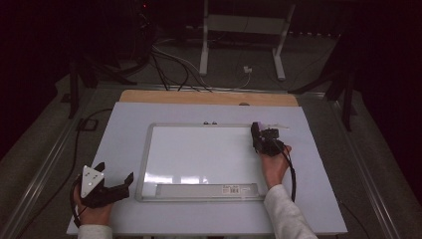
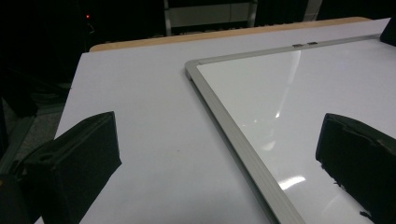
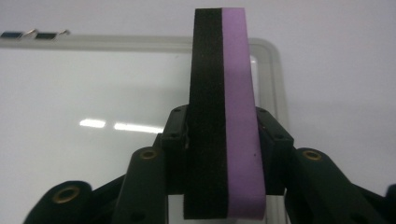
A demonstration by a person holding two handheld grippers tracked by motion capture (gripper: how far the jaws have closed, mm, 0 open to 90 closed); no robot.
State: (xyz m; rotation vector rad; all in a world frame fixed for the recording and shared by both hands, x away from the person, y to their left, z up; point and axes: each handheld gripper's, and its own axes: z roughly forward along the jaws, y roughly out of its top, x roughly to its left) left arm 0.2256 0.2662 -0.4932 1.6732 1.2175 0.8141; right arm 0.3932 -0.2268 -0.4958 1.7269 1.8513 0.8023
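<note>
A whiteboard (image 1: pixel 199 154) with a silver frame lies flat on the white table (image 1: pixel 124 129). My right gripper (image 1: pixel 261 137) hovers over the board's far right corner, shut on a whiteboard eraser (image 3: pixel 224 116) with a black felt side and a purple foam side, held on edge. In the high view the eraser (image 1: pixel 258 130) pokes out ahead of the hand. My left gripper (image 1: pixel 117 177) rests at the table's near left, open, its black pads (image 2: pixel 79 158) spread across the board's left frame (image 2: pixel 233 135). The whiteboard (image 2: pixel 303 102) surface looks blank.
A grey tray strip with a barcode label (image 1: pixel 206 189) runs along the board's near edge. Two small clips (image 1: pixel 210 122) sit on its far edge. A wooden strip (image 1: pixel 209 97) borders the table's far side. Cables (image 1: pixel 169 69) and a stand's legs (image 1: pixel 278 55) lie on the dark floor beyond.
</note>
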